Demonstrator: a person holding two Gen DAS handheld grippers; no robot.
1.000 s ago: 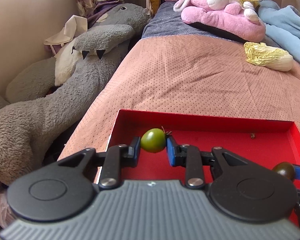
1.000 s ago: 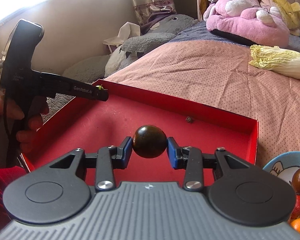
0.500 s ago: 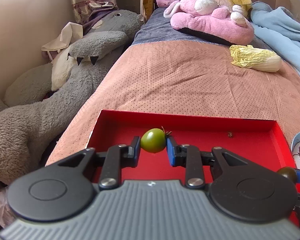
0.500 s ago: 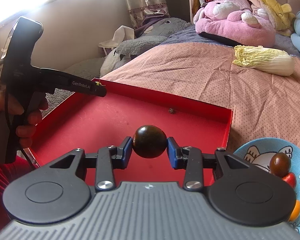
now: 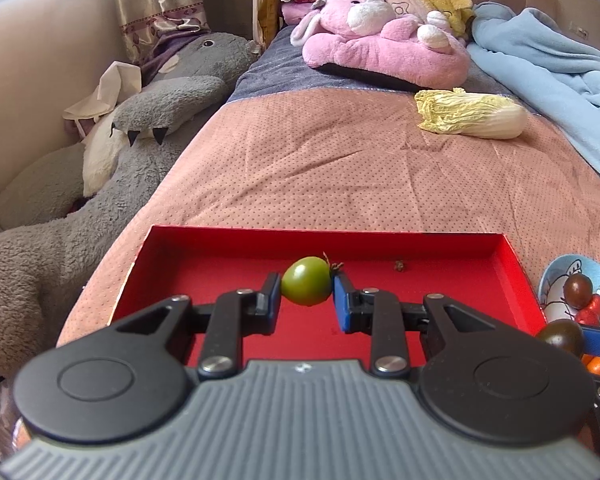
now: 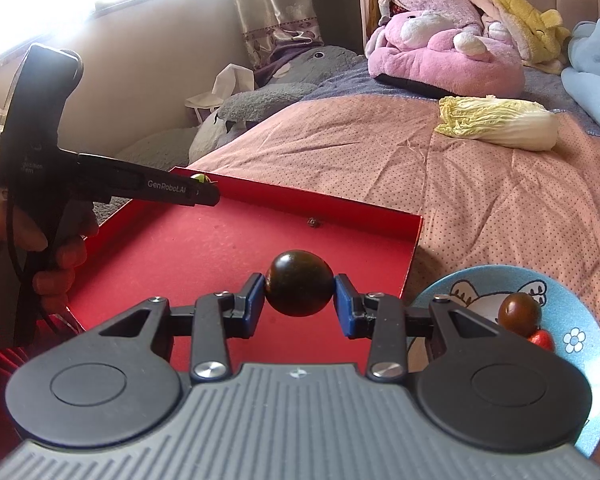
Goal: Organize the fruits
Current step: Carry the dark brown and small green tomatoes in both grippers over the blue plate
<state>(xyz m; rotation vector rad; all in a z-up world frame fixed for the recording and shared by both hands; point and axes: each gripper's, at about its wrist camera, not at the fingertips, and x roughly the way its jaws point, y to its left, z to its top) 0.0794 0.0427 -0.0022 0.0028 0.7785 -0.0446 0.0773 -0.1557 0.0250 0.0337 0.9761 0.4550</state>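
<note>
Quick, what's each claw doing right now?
Left claw: closed on a green tomato.
Right claw: closed on a dark tomato.

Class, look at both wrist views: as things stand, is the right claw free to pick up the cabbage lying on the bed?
Probably not yet. The right claw is shut on a dark tomato, so it has no free grip. The cabbage lies far up the bed cover, beyond the red tray, though nothing blocks the way.
</note>
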